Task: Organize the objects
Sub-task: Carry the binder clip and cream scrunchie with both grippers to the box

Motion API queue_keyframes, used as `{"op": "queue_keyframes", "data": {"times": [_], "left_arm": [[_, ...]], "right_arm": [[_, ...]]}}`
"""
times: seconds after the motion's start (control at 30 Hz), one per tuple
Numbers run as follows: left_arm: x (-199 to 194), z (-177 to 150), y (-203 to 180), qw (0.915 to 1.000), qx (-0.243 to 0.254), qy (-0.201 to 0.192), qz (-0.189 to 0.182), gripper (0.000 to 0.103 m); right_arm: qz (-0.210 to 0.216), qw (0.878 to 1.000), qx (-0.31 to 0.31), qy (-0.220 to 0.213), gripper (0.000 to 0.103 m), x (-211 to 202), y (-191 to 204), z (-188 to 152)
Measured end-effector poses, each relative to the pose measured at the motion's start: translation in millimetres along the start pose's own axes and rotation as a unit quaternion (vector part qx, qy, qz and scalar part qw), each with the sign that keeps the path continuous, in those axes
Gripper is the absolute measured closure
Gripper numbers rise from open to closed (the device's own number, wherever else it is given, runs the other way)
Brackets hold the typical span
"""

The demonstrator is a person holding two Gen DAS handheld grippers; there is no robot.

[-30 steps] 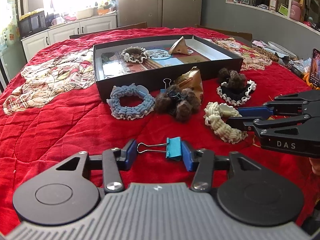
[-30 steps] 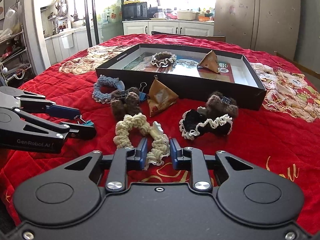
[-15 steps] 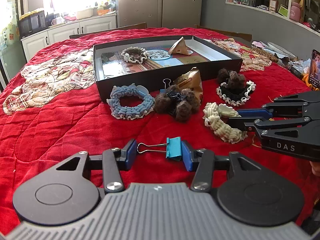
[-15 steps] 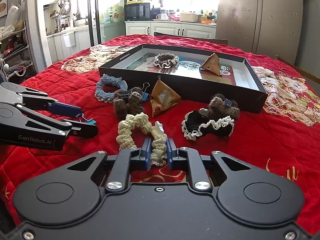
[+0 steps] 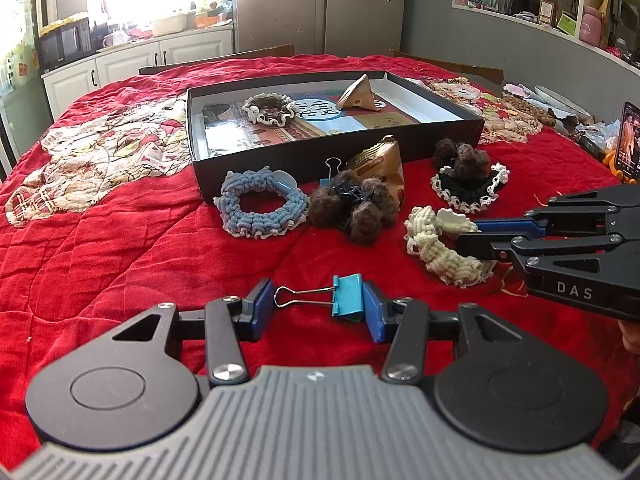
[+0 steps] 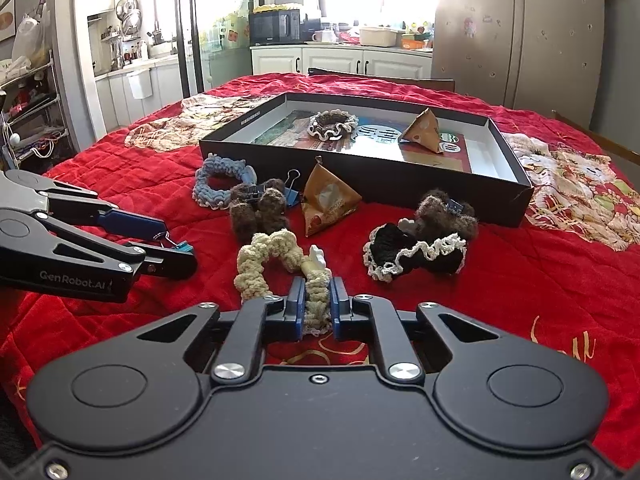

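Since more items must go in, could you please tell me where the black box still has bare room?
The black box is bare at its right end, beyond the triangular packet, and at its left end, left of the frilled scrunchie. The middle between them is crowded.

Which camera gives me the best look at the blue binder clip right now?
The left wrist view: the blue binder clip lies lengthwise between the left gripper pads, wire handles and body both clear. The right wrist view shows only its tip and a handle loop, mostly hidden by the fingers.
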State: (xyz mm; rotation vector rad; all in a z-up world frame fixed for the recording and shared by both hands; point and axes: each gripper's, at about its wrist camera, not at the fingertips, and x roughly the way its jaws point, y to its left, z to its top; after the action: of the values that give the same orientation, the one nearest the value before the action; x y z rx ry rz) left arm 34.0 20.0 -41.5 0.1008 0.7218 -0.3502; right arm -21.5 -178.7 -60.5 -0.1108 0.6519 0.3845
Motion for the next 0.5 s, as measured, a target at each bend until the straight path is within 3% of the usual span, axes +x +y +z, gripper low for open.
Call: {"op": "queue_keyframes", "data": {"times": [0.5], "left_arm": [[-3,2,-2,1.0000,-0.002,0.001,-0.006,0.052]], "right_arm": [[0.000,1.000,0.000,-0.017,0.092,-13,-3,5]]}}
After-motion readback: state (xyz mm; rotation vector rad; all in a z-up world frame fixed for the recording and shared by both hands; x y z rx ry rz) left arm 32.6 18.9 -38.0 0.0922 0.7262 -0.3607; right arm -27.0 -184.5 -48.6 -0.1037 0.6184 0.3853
